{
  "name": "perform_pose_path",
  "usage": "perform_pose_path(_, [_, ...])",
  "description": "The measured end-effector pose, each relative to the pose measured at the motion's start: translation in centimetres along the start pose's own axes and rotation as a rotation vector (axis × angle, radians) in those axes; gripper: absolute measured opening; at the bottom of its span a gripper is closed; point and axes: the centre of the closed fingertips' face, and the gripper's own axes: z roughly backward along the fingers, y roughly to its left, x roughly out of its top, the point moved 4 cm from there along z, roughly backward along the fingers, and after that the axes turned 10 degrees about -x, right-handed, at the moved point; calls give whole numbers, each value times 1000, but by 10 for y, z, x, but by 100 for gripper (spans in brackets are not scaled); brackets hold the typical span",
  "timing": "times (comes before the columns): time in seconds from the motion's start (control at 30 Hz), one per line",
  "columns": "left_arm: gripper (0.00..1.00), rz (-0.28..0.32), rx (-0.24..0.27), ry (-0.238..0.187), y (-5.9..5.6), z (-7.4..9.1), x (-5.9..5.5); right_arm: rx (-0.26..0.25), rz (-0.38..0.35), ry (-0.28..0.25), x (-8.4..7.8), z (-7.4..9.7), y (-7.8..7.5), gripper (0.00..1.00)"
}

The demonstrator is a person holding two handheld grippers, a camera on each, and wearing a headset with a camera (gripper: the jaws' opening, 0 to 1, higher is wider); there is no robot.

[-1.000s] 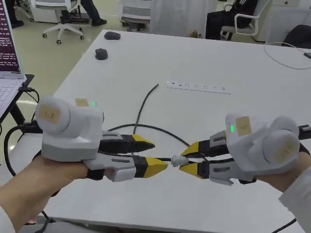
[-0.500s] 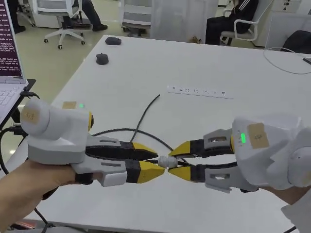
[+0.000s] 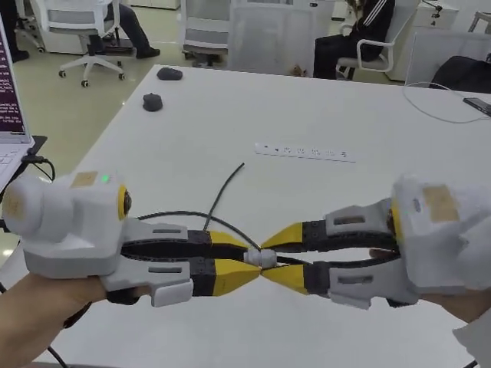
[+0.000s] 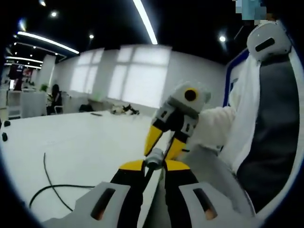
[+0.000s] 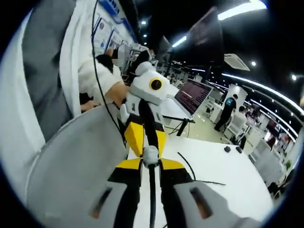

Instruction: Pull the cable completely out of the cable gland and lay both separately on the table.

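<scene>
The two tools meet tip to tip above the near edge of the tabletop (image 3: 345, 100), with the cable gland (image 3: 261, 257) caught between them. The left hand-held gripper (image 3: 252, 262) looks pinched on the cable (image 3: 224, 190) right at the gland, and the right hand-held gripper (image 3: 270, 261) looks clamped on the gland itself (the split is hard to read). The cable's axis runs straight along both sets of jaws, neither hand nearer — so the pull should go directly apart along that line.
</scene>
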Motion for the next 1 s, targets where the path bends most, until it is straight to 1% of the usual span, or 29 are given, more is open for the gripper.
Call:
perform_pose_path(0.03, [16,-11,3,-1,0,1,1,-4,-35,-40,3,1,-2,13])
perform_pose_path(0.07, [15,-9,-4,3,-1,2,3,0,-110,-75,6,2,-2,13])
perform_pose_path(0.1, [15,-26,-5,2,-1,2,5,21,-218,-94,7,4,-2,14])
perform_pose_path(0.13, [15,-55,0,12,-1,2,6,28,-273,-119,9,6,-4,15])
perform_pose_path(0.17, [15,-82,0,21,-1,2,7,52,-344,-130,8,6,-4,16])
perform_pose_path(0.2, [15,-87,-5,23,-2,1,8,55,-376,-123,7,7,-5,16])
perform_pose_path(0.27, [15,-94,-9,21,-2,1,10,60,-390,-133,5,7,-6,14])
perform_pose_path(0.33, [15,-118,-20,13,-4,0,13,65,-406,-142,5,7,-6,13])
perform_pose_path(0.37, [15,-130,-15,14,-4,0,14,71,-418,-150,6,7,-5,12])
perform_pose_path(0.47, [15,-135,-24,13,-6,0,16,75,-401,-163,9,8,-2,12])
perform_pose_path(0.53, [15,-147,-20,20,-7,-1,17,75,-391,-166,10,8,-1,11])
perform_pose_path(0.6, [15,-144,-24,25,-7,0,18,85,-395,-175,11,9,0,11])
perform_pose_path(0.67, [15,-131,-38,25,-9,0,19,110,-399,-182,11,10,1,11])
perform_pose_path(0.73, [15,-115,-42,38,-10,0,17,120,-354,-176,9,9,4,10])
perform_pose_path(0.77, [15,-86,-39,47,-9,0,16,114,-339,-173,9,8,4,10])
perform_pose_path(0.8, [14,-72,-44,47,-9,0,15,117,-344,-173,9,8,4,10])
perform_pose_path(0.83, [14,-44,-55,41,-10,1,16,125,-347,-177,9,8,5,10])
perform_pose_path(0.87, [14,-33,-59,37,-10,2,16,126,-348,-177,9,9,6,10])
perform_pose_path(0.9, [14,-5,-57,21,-10,3,18,118,-318,-198,13,9,6,9])
perform_pose_path(0.93, [14,-16,-56,15,-10,3,18,115,-317,-201,14,10,5,9])
perform_pose_path(1.0, [14,0,-54,-5,-8,2,22,111,-305,-211,17,11,4,9])
